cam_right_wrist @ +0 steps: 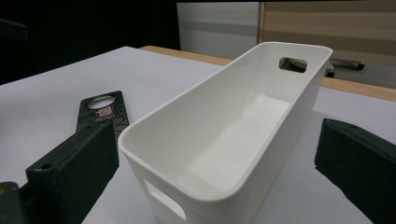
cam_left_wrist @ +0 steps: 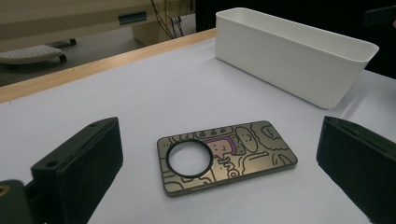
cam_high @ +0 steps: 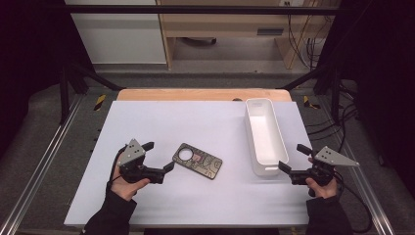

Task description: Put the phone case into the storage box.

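Scene: a person at a table covered by a white sheet (cam_high: 205, 196), holding a black two-jaw gripper in each hand.
Phone case: a flat, dark metallic-looking phone case with cartoon line drawings and a round ringed camera hole (cam_high: 197, 160) lies flat on the sheet, left of centre; it is near the bin but apart from it.
Bin: a long, narrow white plastic bin with handle cut-outs (cam_high: 265, 136) stands upright at the right, nothing inside it.
Left gripper (cam_high: 157, 156): jaws spread wide, holding nothing, just beside the case's left end. In the left gripper view the case (cam_left_wrist: 226, 156) sits between the two jaws but ahead of them, untouched.
Right gripper (cam_high: 292, 157): jaws spread wide, holding nothing, at the bin's near end. In the right gripper view the bin (cam_right_wrist: 224, 140) lies between the jaws, not gripped.
Step in hand: judged as the approach, left lining up on the case, right ready to steady the bin.
Next move: the left jaws likely need to go forward and low to take the thin case by its edges; a flat thing is hard to lift, so it may slide.
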